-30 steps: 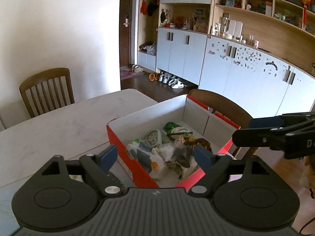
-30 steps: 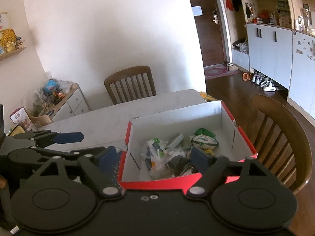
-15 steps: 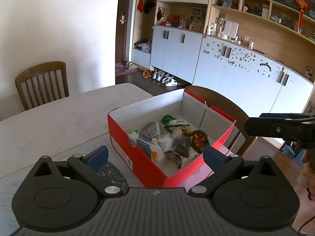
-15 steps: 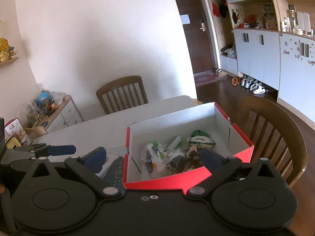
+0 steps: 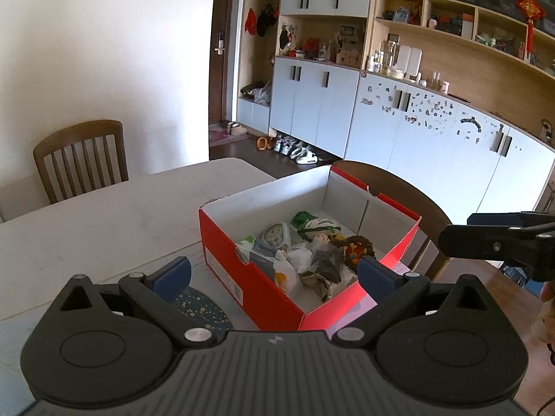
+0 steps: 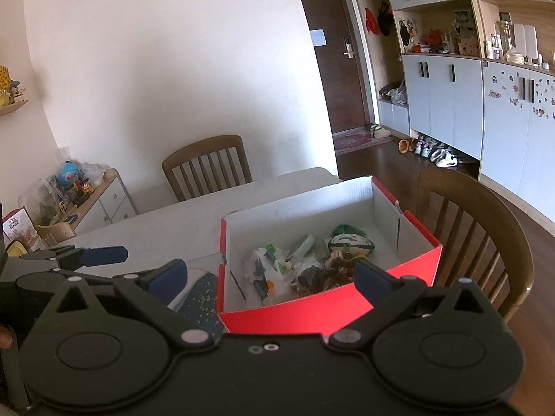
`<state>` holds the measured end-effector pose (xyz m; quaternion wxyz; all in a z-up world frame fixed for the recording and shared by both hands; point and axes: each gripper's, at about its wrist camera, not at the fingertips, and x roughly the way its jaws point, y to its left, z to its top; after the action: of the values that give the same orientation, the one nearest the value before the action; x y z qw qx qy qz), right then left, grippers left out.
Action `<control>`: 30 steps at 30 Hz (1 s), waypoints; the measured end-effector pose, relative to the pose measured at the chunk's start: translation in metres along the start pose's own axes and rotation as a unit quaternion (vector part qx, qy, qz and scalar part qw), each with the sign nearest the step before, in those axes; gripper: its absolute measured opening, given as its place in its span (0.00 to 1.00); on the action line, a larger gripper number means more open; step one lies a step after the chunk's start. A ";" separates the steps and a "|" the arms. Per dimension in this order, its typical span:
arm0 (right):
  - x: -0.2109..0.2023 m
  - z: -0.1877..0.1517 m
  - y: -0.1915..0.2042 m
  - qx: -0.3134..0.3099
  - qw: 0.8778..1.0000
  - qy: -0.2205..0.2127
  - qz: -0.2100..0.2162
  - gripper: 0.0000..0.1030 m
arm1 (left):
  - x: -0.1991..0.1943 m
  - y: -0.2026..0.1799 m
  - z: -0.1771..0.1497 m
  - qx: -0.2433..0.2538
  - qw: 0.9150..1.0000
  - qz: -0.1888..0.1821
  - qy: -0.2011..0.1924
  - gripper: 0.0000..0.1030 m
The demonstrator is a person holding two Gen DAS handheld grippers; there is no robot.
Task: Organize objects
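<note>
The red shoebox (image 5: 263,277) sits open on the white table (image 5: 104,222), near the edge w/ a wooden chair (image 6: 475,228) right beside it. Inside is a jumble of small stuff, all piled at one end: a round green-and-white toy (image 5: 317,224), a little clock-face thing (image 5: 275,235), a brown fuzzy toy (image 5: 357,248), crumpled white and gray wrappers (image 5: 312,263). The far end of the box is bare. A dark speckled mat (image 5: 201,306) lies on the table just beside the box.

Left gripper (image 5: 274,274) is held above the near end of the box, claw spread wide, nothing in it. Right gripper (image 6: 270,275) is the same: wide and holding nothing, above the box's near wall.

So the things lie in the box now. That fits 2 stories: stuff got put in and the job's about over, or stuff is due to come out and get sorted. Can't tell which.

What could go wrong:
- The pile is tangled. Grab 1 thing & a wrapper may come up w/ it, then drop on the floor.
- The box is light cardboard near the table edge. A bump from a claw could shove it off onto the chair.
- Both claws are close together. They might knock each other if both dive in.
</note>
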<state>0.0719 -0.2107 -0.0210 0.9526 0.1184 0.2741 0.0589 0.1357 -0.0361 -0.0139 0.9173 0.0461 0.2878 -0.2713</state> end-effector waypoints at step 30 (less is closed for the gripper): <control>0.007 0.001 0.006 0.003 1.000 0.008 0.007 0.99 | -0.003 0.005 -0.004 0.007 1.000 -0.012 -0.014 1.00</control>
<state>0.0783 -0.2039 -0.0222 0.9495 0.1223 0.2815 0.0659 0.1349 -0.0293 -0.0159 0.9177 0.0452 0.2730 -0.2850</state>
